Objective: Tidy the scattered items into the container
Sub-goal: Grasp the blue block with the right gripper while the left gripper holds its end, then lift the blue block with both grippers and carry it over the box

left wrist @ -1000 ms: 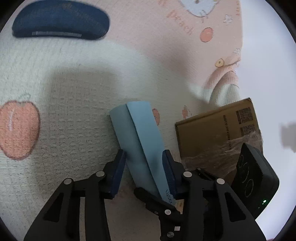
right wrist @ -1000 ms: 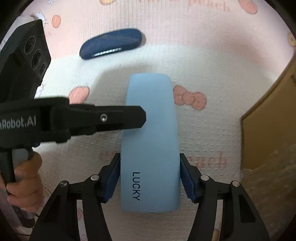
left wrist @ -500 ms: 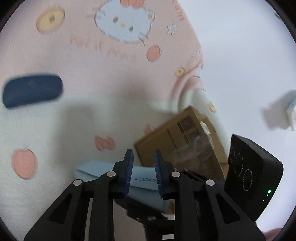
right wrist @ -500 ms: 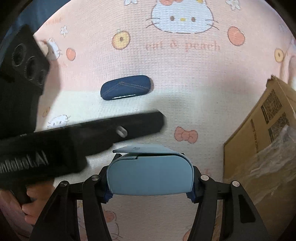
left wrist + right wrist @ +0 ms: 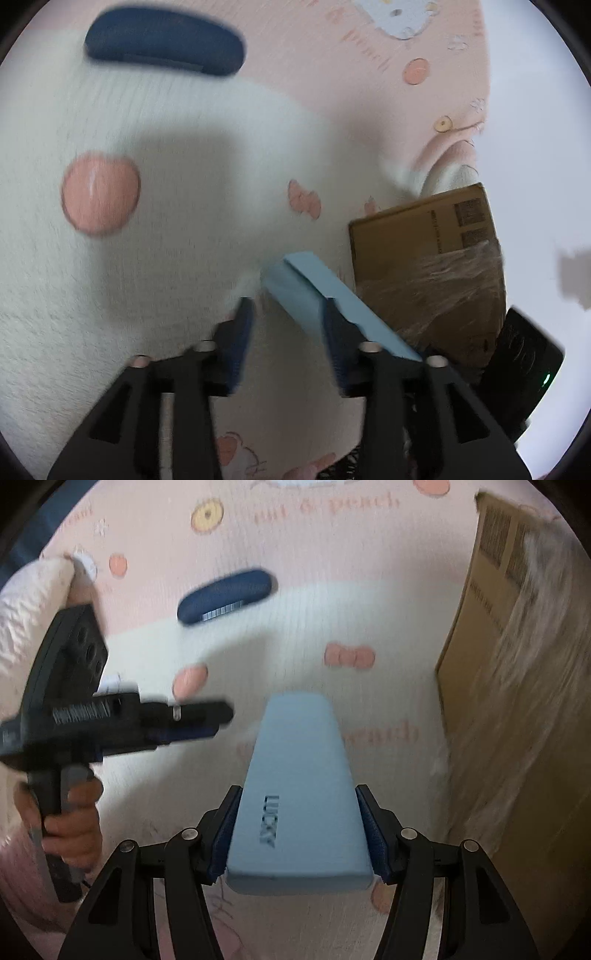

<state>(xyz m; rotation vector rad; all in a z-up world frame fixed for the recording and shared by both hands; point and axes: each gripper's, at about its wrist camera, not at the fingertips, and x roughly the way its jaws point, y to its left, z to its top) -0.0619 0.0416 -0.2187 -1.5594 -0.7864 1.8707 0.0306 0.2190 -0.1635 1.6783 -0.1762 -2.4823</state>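
Progress: I see nothing boxed | right gripper (image 5: 301,834) clamps light-blue case (image 5: 299,794) above blanket (image 5: 332,590), beside box (image 5: 476,635) | left gripper (image 5: 286,339) opening, empty | navy case (image 5: 225,596) left on blanket.

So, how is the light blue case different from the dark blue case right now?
The light blue case is clamped in the right gripper and lifted off the blanket; the dark blue case lies free on it. The light one is flat-sided and printed LUCKY; the dark one is rounded, with no readable print. Both are long, closed cases.
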